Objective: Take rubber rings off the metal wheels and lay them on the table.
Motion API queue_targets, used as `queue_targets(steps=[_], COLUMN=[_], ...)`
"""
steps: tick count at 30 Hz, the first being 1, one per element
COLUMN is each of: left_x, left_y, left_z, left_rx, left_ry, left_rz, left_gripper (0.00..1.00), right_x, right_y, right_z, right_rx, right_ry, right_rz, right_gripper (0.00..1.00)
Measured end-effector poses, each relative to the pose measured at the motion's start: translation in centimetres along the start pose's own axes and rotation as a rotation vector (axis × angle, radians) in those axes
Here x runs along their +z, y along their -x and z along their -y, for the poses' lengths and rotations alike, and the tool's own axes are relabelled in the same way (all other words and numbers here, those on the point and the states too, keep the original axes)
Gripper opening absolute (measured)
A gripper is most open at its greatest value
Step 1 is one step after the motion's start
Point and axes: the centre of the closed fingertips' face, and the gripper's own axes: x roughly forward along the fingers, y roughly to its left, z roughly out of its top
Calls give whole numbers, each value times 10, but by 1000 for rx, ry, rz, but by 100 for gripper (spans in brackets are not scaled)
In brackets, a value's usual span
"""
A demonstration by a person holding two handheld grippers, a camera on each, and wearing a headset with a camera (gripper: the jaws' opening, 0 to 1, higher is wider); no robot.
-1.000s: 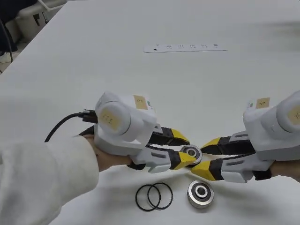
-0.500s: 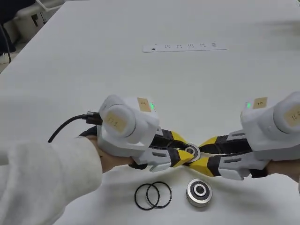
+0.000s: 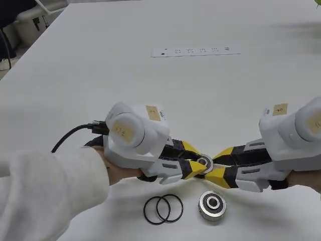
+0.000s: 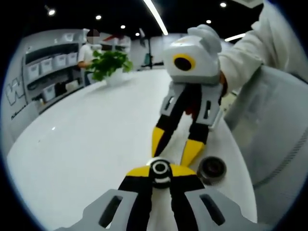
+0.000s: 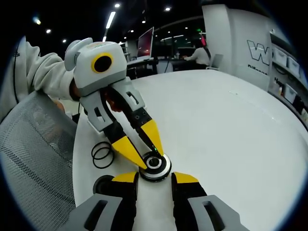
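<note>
A small metal wheel is held above the table, and my left gripper is shut on it from the left. In the left gripper view the wheel sits between my own yellow tips. My right gripper comes in from the right with its jaws apart, one on each side of the wheel's near rim; whether they touch it I cannot tell. A second metal wheel lies flat on the white table. Two black rubber rings lie overlapping just left of it.
A white power strip lies far back on the table. A black cable runs from the left gripper off to the left. A white sleeve covers the near left corner. A potted plant stands at the table's far end.
The right gripper has moved left, closer to the held wheel, so its tips now flank it. The left gripper has kept its hold. The camera has shifted slightly.
</note>
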Motion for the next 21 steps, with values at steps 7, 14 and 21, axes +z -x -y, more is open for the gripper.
queue_targets(steps=[7,14,21], left_x=[1,1,1], left_y=[-3,-5,-4], left_z=[0,2,1], left_rx=[0,-11,-9], left_ry=[-5,-16,-13], left_rz=[-3,-7,-8], left_gripper=[14,13,13], right_x=[0,-5,-9], right_y=[-2,1,7], right_z=[2,1,13], right_rx=[-3,10,-28], right_ry=[41,86,125], right_rz=[-11,-32,-46], right_gripper=[22,18,0])
